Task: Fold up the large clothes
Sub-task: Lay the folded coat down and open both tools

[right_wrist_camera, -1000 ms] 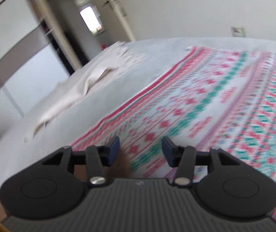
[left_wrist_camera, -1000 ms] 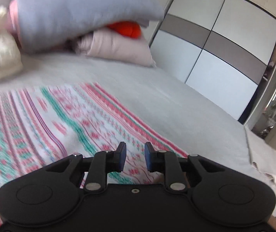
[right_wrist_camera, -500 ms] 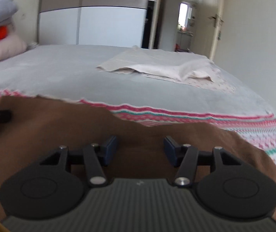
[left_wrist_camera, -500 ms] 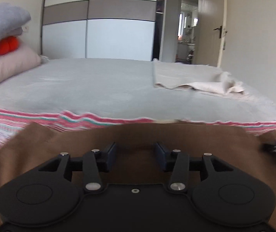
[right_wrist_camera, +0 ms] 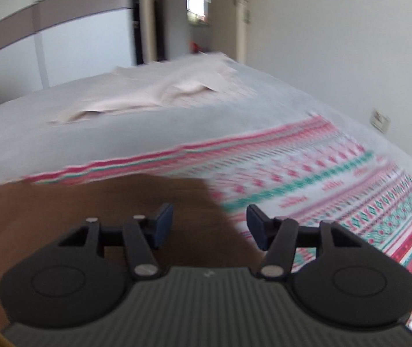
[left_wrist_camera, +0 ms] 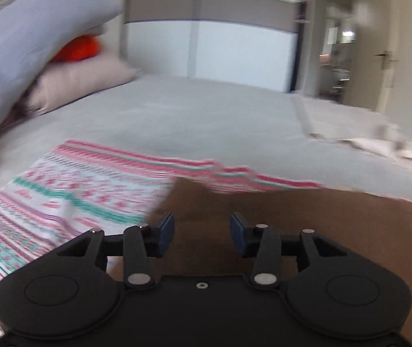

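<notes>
A brown garment (left_wrist_camera: 307, 219) lies flat on a white cloth patterned in red and green (left_wrist_camera: 70, 196), spread on the bed. My left gripper (left_wrist_camera: 202, 232) hovers over the brown garment's left end. Its jaws are opening, with nothing pressed between the blue pads. In the right wrist view the brown garment (right_wrist_camera: 75, 205) fills the lower left and the patterned cloth (right_wrist_camera: 336, 179) runs off to the right. My right gripper (right_wrist_camera: 210, 228) is above the garment's right end, jaws also opening with nothing held between them. Both views are motion-blurred.
The bed has a grey sheet (left_wrist_camera: 206, 115). Grey, pink and orange pillows (left_wrist_camera: 32, 46) are piled at its left end. A crumpled beige cloth (right_wrist_camera: 162, 92) lies on the far side. A white wardrobe (left_wrist_camera: 234, 43), a doorway and a wall stand beyond.
Both views rolled from tilted to nearly level and the brown garment came into sight. The left view has since swung left, the right view right. Both pairs of jaws stand wider than before.
</notes>
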